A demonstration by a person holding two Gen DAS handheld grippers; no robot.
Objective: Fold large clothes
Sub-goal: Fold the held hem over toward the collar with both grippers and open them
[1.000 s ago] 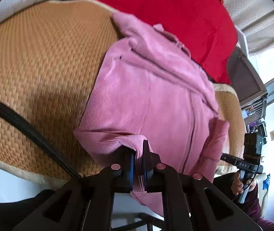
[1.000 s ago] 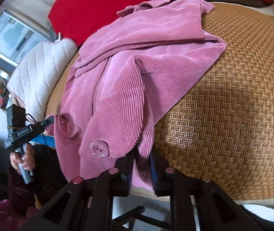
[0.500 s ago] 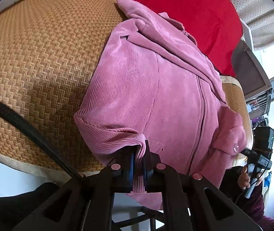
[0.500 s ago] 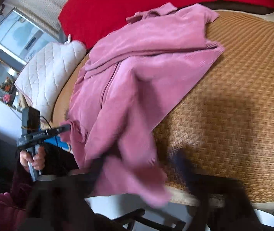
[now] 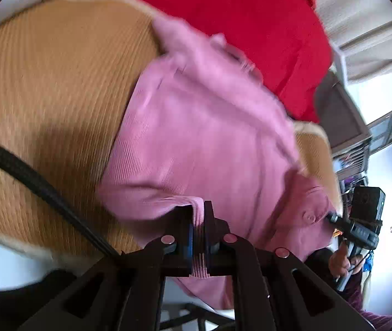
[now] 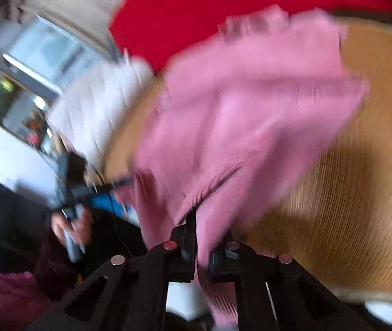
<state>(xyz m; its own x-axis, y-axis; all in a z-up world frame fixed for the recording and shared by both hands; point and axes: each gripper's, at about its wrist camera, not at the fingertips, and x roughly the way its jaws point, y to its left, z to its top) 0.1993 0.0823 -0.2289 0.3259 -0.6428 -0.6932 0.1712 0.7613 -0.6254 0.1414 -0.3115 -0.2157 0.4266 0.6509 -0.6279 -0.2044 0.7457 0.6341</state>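
Note:
A pink corduroy jacket lies spread on a woven straw mat, its collar toward a red cushion. My left gripper is shut on the jacket's ribbed hem at the near edge. In the right wrist view the jacket is blurred by motion, and my right gripper is shut on the hem at its other corner. The right gripper also shows in the left wrist view, at the jacket's right corner. The left gripper shows in the right wrist view, held in a hand.
A red cushion lies behind the jacket. A white quilted pillow sits at the mat's left end. A black cable crosses the mat. Dark furniture and a window stand to the right.
Both grippers keep hold of the hem. The right view has swung and blurred, and the jacket's near edge has lifted and shifted over the mat.

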